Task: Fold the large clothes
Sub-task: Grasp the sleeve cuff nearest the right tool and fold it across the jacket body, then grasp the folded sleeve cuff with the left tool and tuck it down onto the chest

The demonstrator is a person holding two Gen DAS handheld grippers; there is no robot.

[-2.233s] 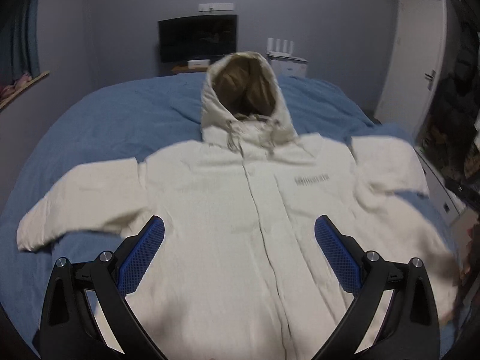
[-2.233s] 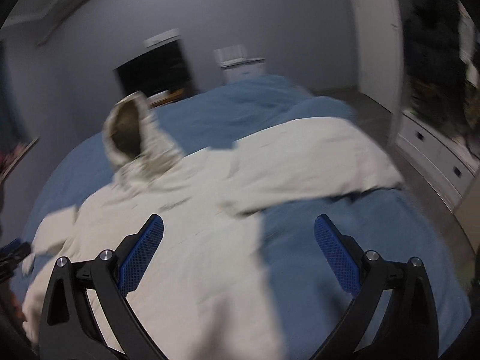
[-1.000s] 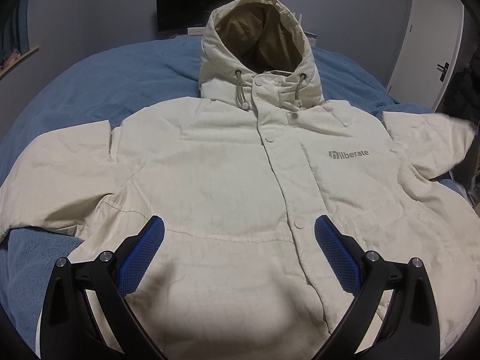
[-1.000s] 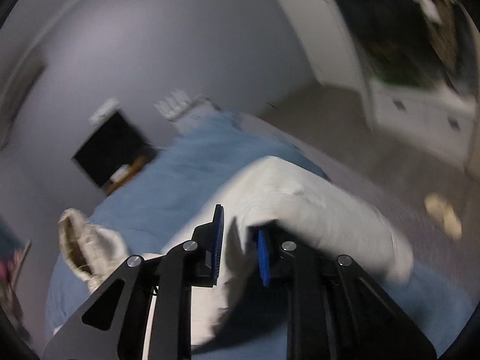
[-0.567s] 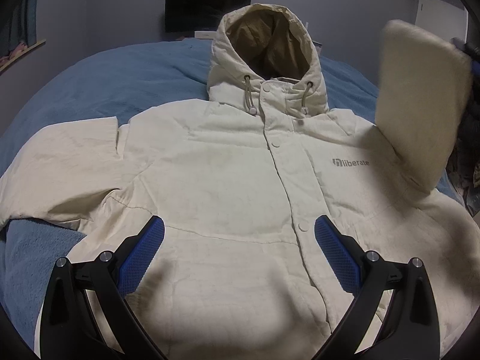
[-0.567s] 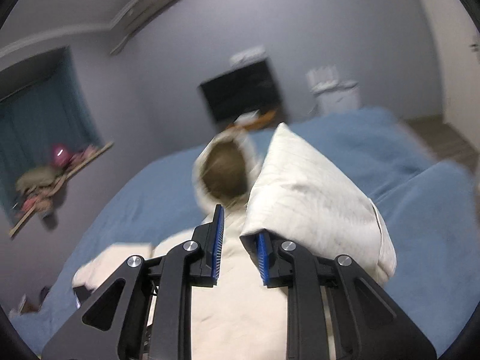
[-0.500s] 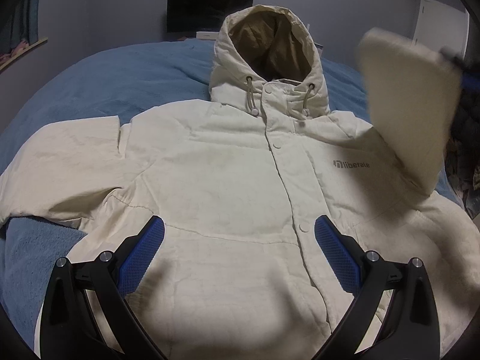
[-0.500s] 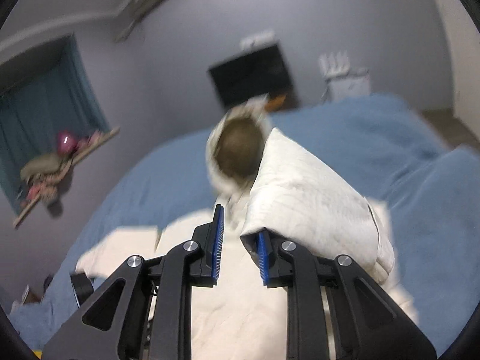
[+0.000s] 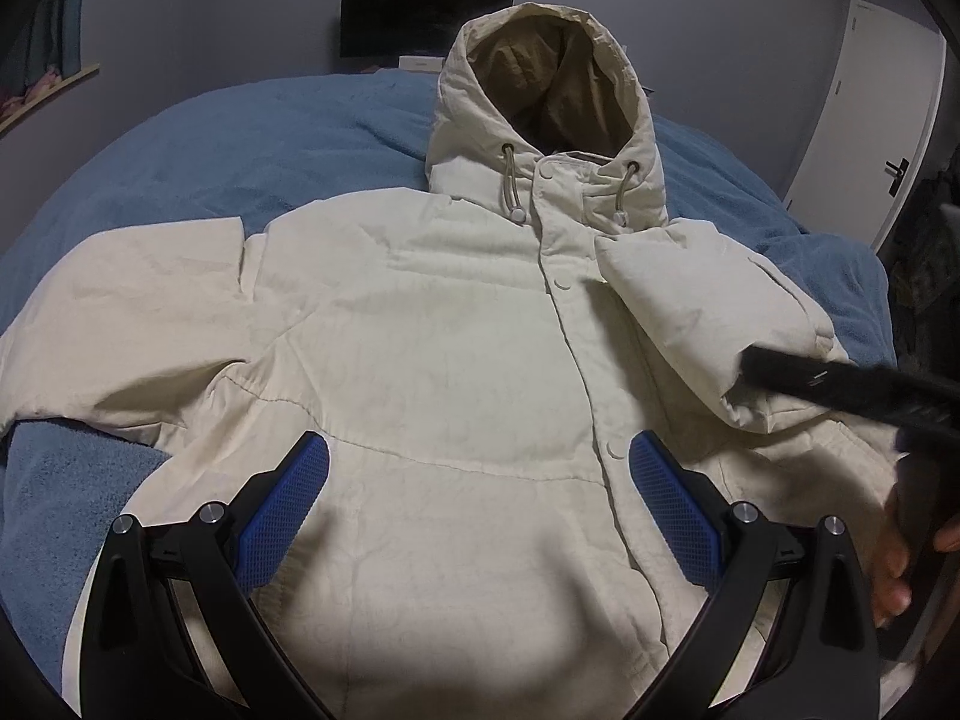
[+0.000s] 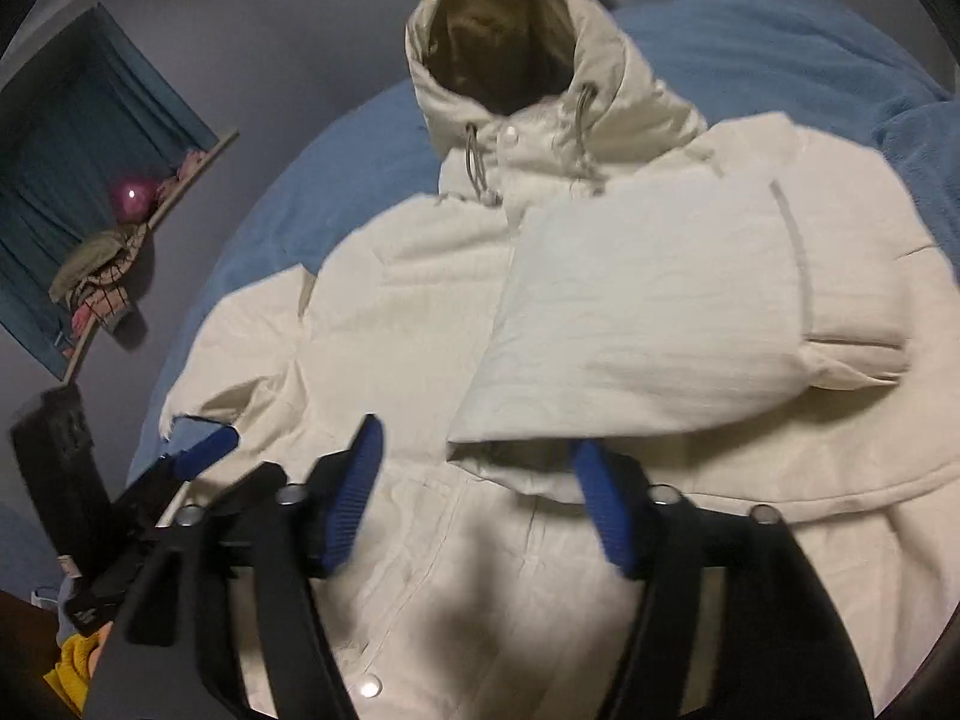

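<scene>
My right gripper (image 10: 480, 504) jaws just opened, empty, the folded sleeve (image 10: 654, 312) lying on the jacket (image 9: 420, 360). Left gripper (image 9: 480, 516) wide apart above the hem; blue bedding (image 9: 240, 144) around is clear.

Sleeve (image 9: 714, 324) on the right of the left-wrist frame, which lay out flat over the blue bedding approx two secs ago and was then lifted upright in the pinched jaws, now lies folded across the jacket (image 9: 420, 360) chest, covering the printed logo. Right gripper (image 10: 480, 498) has just been opening: blue pads now apart, sleeve edge just beyond the tips, nothing between them. It has come in from the frame's right edge to the lower right, low over the jacket front.
</scene>
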